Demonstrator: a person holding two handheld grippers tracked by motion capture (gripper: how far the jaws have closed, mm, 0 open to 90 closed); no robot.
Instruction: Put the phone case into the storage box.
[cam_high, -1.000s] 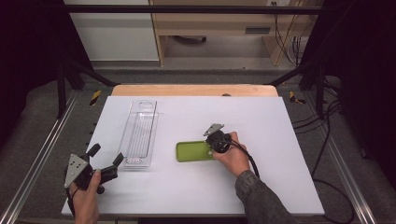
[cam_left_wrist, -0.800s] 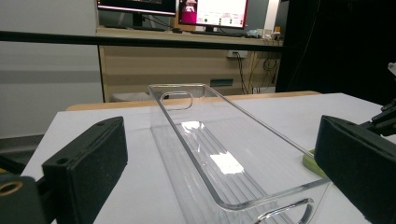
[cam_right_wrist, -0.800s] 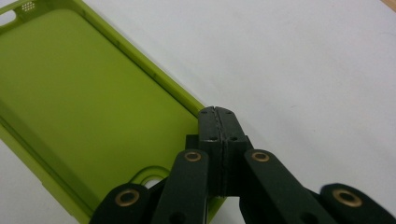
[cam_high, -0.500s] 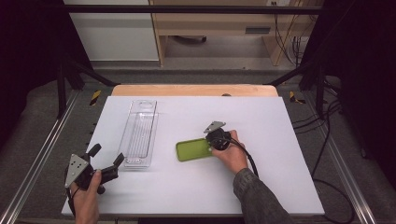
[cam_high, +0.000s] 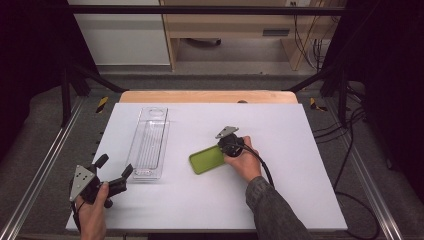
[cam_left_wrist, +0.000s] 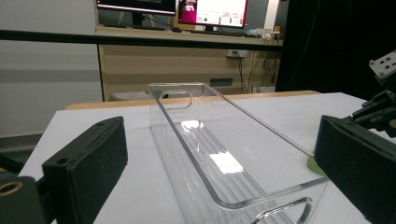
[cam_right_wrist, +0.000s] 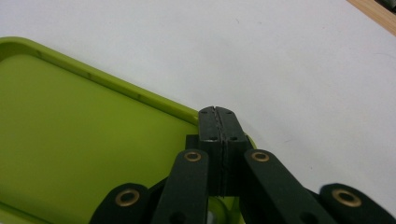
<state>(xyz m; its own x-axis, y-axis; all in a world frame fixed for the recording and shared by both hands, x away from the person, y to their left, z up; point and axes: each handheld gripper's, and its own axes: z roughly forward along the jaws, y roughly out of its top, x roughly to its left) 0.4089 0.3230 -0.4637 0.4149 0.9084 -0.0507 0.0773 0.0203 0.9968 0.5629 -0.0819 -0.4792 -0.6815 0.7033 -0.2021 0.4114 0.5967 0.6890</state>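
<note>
On white table (cam_high: 300, 150), green tray (cam_high: 207, 160) (long axis left-right), right gripper (cam_right_wrist: 218, 112) clamping rim.

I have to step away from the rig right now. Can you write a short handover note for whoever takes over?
Right gripper: jaws shut on the near-right rim of the green tray, which lies flat on the white table.
Left gripper: open, empty, at the near end of the clear bin, jaws either side of it without touching.
Done: tray gripped.
Left: tray and bin lie apart; nothing is in the bin.
</note>
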